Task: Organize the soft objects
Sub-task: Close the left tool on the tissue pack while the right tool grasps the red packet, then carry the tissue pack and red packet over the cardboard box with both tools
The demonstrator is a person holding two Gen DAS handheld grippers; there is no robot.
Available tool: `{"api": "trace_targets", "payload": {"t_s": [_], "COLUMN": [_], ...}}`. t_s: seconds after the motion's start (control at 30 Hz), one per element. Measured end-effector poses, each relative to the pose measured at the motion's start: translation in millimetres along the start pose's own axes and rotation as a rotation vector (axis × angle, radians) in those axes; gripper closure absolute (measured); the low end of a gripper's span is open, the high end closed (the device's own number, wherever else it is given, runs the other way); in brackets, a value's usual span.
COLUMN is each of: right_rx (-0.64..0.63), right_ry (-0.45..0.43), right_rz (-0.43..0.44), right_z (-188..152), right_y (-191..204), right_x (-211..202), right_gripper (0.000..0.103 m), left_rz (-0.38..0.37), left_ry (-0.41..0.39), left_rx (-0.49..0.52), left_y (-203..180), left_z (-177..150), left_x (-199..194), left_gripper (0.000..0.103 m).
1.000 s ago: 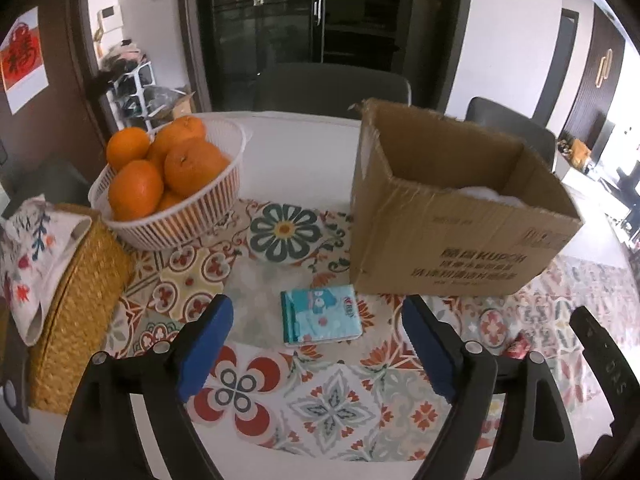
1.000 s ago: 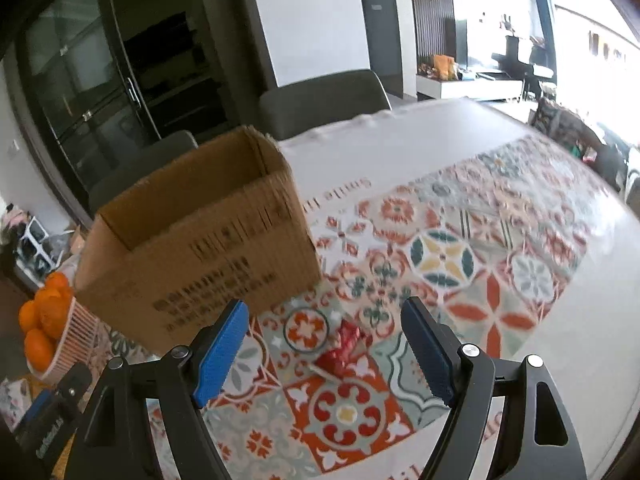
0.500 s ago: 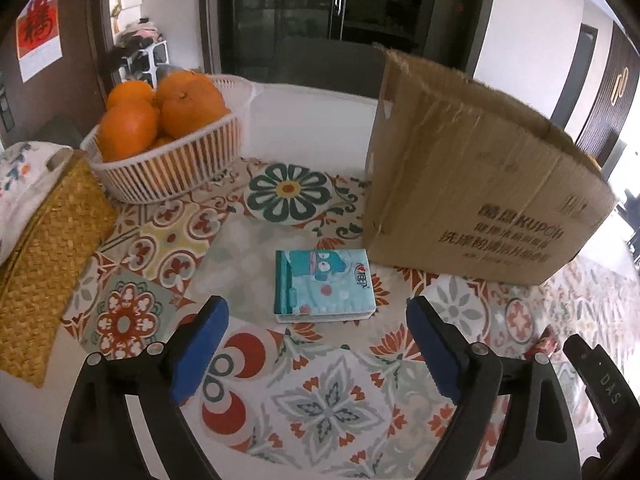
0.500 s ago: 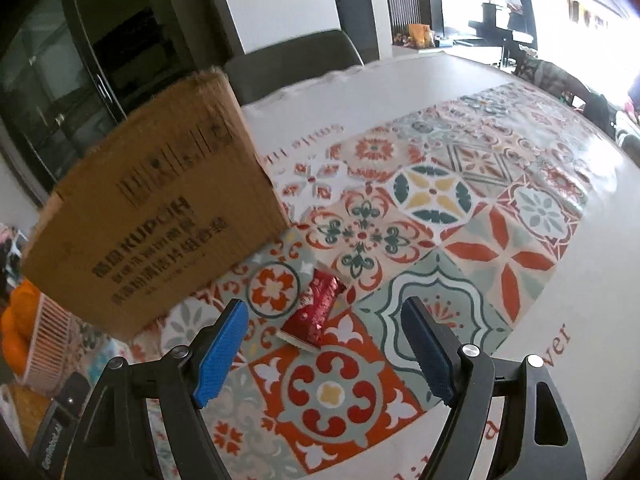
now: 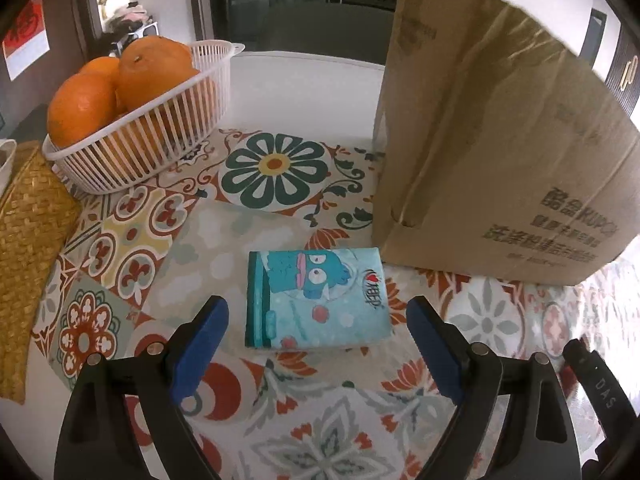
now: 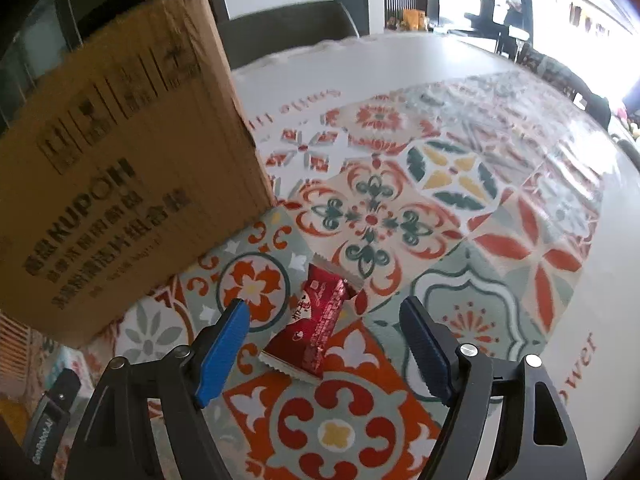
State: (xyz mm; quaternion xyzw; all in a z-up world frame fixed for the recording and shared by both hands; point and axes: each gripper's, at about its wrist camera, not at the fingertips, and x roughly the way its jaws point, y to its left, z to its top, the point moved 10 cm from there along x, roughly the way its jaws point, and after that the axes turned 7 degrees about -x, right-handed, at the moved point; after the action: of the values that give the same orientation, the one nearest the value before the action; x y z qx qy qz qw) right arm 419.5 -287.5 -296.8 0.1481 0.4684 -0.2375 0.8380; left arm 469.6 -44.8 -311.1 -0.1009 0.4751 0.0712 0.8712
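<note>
Left gripper [image 5: 318,322] spread wide, pointed steeply down at the table; blue pads either side of the teal tissue pack [image 5: 316,300], not touching it, nothing gripped; pack flat on the patterned tablecloth [image 5: 132,240], cartoon print up, its near part level with the fingertips, far part beyond them; pack's far right corner just beside the bottom edge of the cardboard box [image 5: 500,152], contact not clear; box upright on the cloth, right of pack, printed side facing the camera; white basket [image 5: 160,136] of oranges [image 5: 152,68] far left, well apart from the pack; woven straw box [image 5: 28,232] at left edge, near the basket.

Right gripper [image 6: 324,312] released too, jaws just closed in a little, still clear of the red snack packet [image 6: 320,320]; packet flat on the cloth, lying diagonally, crimped white ends visible, centred between the blue pads with gaps both sides; same cardboard box to the packet's left in this view, near but apart; rest of table past the packet bare cloth, white border toward the far edge; dark chair [image 6: 288,32] behind the table.
</note>
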Motion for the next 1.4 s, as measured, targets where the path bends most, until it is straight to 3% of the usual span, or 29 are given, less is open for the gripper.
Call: {"api": "trace_targets", "payload": {"t_s": [0.13,0.23,0.33,0.43,0.53,1.03,1.4], "right_rx": [-0.028,-0.056,-0.073,-0.095,-0.115,-0.176,-0.254], "right_ry": [0.008,0.007,-0.006,-0.017,-0.017,0.0,-0.075], "right_rz": [-0.036,-0.062,-0.062,-0.054,-0.015,0.161,0.231], "right_z": [-2,0,3,3,1,-13,-6], "right_y": [1,5,8,13,20,13,19], "right_x": [10,13,13,8,5,-14,-60], "right_gripper": [0.028,0.029,0.034,0.057,0.072,0.074,0.074], "left_rz": [0.016,0.021,0.006,0.009,0.002,-0.067,-0.097], "left_ry": [0.02,0.035,0.047,0.04,0.039,-0.011,-0.045], "left_rx": [0.007,-0.011,-0.022,-0.022,-0.022,0.14,0.19], "left_y": [1,4,4,5,5,-22,-36], "left_z": [0,1,1,2,2,-23,-22], "left_x": [12,19,24,23,21,-32,-66], "left_gripper": [0.017,0.03,0.031,0.031,0.031,0.031,0.031]}}
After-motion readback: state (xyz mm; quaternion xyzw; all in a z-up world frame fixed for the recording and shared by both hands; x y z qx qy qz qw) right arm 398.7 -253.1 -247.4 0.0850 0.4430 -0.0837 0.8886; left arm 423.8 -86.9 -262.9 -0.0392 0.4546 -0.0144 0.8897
